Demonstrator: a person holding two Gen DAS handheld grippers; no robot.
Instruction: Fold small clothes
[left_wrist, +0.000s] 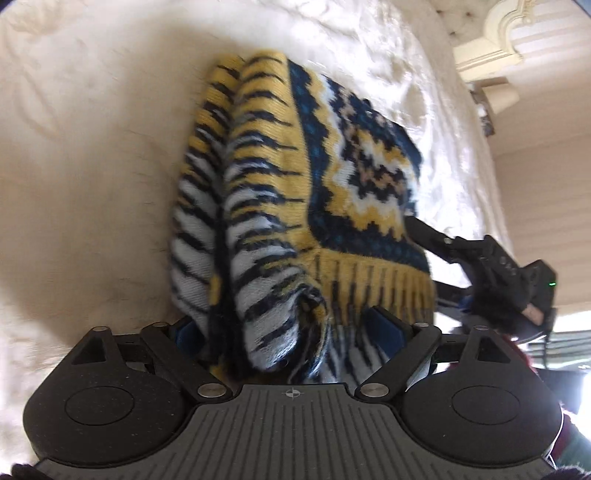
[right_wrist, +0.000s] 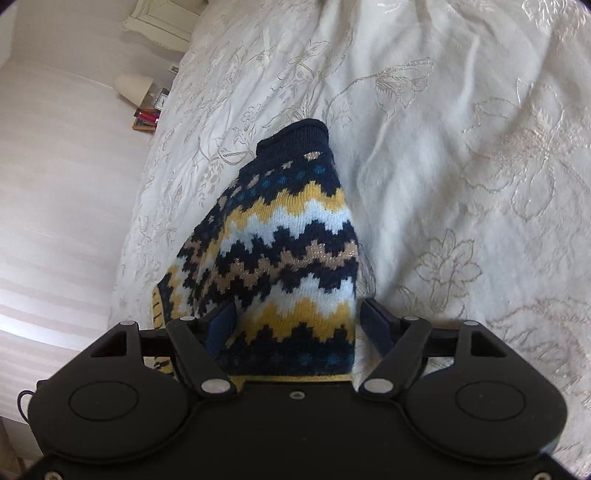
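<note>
Already the navy, yellow and white patterned knit sweater (right_wrist: 284, 254) lies doubled on the cream bed (right_wrist: 461, 147); both grippers' fingers (left_wrist: 384, 325) stand apart around it, further folds probably remaining.

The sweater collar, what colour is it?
Plain navy blue collar, above the zigzag bands; clearest in the right wrist view.

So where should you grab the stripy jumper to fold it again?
Grab the knitted jumper by its yellow ribbed hem, probably. That edge lies nearest the grippers, straight and thin enough to slip between open fingers. Come in low from the near side, along the white bedspread.
</note>
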